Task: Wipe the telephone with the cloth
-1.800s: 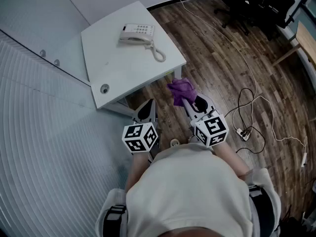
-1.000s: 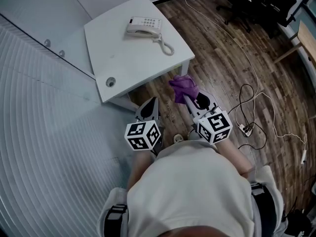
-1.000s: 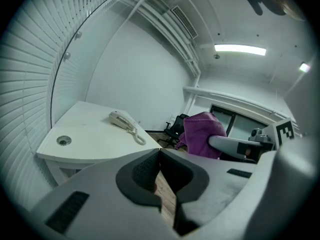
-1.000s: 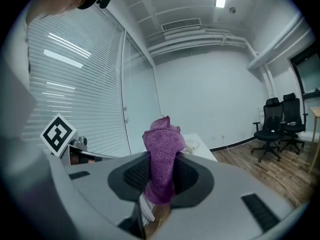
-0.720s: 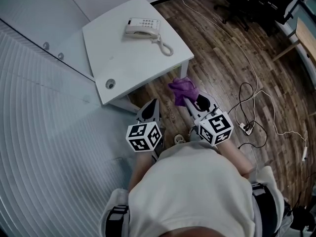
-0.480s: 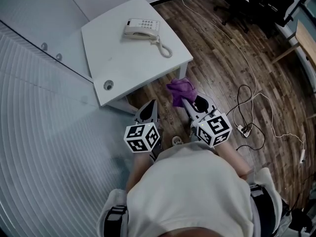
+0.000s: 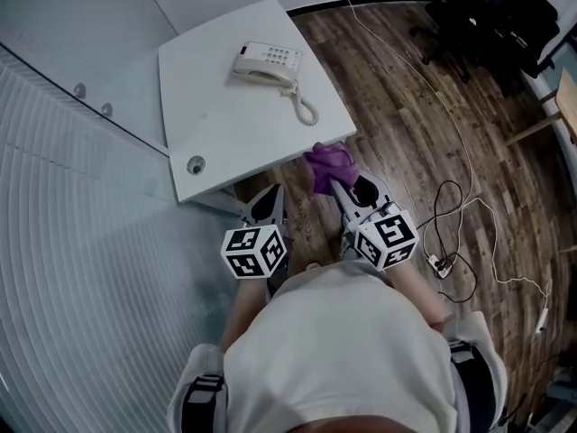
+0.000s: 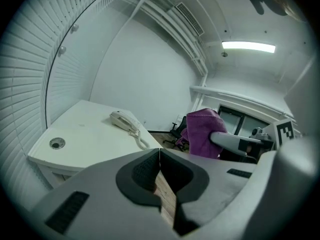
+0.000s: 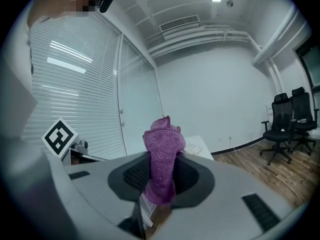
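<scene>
A white telephone (image 7: 267,63) with a coiled cord lies on the far part of the white table (image 7: 225,124); the left gripper view also shows the telephone (image 8: 122,120). My right gripper (image 7: 338,186) is shut on a purple cloth (image 7: 329,163), which sticks up from between its pads (image 9: 162,154) just short of the table's near corner. My left gripper (image 7: 270,192) hangs beside it, shut and with nothing in it, its pads pressed together (image 8: 159,156). Both are held in front of the person's body, over the floor and short of the table.
A round cable hole (image 7: 194,164) sits near the table's left front corner. White blinds and a glass wall (image 7: 81,197) run along the left. Cables and a power strip (image 7: 435,262) lie on the wood floor at right. Black office chairs (image 7: 491,16) stand at the far right.
The head view has shifted a little, so the table and telephone sit slightly nearer and further right. Both grippers keep their pose, with the cloth still held.
</scene>
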Demonstrator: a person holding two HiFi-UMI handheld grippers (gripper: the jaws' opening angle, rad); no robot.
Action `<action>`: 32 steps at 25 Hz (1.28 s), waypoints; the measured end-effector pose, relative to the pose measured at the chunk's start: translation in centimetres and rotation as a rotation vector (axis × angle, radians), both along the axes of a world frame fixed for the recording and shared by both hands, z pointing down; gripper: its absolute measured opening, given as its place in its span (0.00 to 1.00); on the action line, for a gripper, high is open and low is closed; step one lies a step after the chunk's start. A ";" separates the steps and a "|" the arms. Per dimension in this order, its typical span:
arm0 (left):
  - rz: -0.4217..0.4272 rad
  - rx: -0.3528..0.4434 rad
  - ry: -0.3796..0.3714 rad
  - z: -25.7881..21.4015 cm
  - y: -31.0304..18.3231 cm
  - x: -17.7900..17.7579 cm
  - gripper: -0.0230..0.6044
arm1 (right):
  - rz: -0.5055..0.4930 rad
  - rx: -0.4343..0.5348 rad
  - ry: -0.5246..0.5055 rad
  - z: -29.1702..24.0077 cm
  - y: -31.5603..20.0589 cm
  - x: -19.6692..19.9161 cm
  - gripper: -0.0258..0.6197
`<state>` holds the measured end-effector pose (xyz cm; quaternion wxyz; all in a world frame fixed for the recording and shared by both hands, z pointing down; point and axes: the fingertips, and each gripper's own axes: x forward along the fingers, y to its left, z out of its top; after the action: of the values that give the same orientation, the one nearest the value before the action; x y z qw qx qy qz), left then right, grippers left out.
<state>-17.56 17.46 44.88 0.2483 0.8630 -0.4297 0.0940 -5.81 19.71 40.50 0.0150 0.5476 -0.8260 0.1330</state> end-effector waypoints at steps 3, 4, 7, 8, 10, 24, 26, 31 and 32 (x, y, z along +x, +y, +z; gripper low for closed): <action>-0.023 0.004 -0.001 -0.4 -1.6 1.3 0.07 | 0.003 0.010 -0.003 -0.6 -2.2 1.9 0.20; -0.025 0.006 -0.006 -0.5 -2.2 1.8 0.07 | 0.001 0.013 -0.008 -0.7 -3.0 2.5 0.20; -0.042 0.012 -0.013 -0.7 -4.1 3.1 0.07 | -0.023 0.021 -0.013 -1.1 -5.3 3.8 0.20; -0.055 0.011 -0.008 -0.8 -4.7 3.5 0.07 | -0.035 0.023 -0.010 -1.2 -5.9 4.1 0.20; -0.082 0.008 0.006 -1.0 -5.9 4.2 0.07 | -0.058 0.025 -0.004 -1.4 -7.1 4.8 0.20; -0.268 0.002 0.036 -1.2 -12.4 9.6 0.07 | -0.169 0.009 -0.016 -0.6 -14.9 12.0 0.20; -0.299 0.004 0.038 -1.3 -13.3 10.0 0.07 | -0.190 0.006 -0.020 -0.4 -16.1 12.7 0.20; -0.377 -0.006 0.038 -1.0 -14.6 10.7 0.07 | -0.266 -0.012 -0.019 0.2 -18.3 13.3 0.20; -0.390 -0.009 0.038 -0.9 -14.7 10.7 0.07 | -0.281 -0.014 -0.019 0.3 -18.6 13.3 0.20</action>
<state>-6.83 2.76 44.01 0.2736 0.7639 -0.5837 0.0296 7.51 1.12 40.75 0.0295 0.4250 -0.8937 0.1405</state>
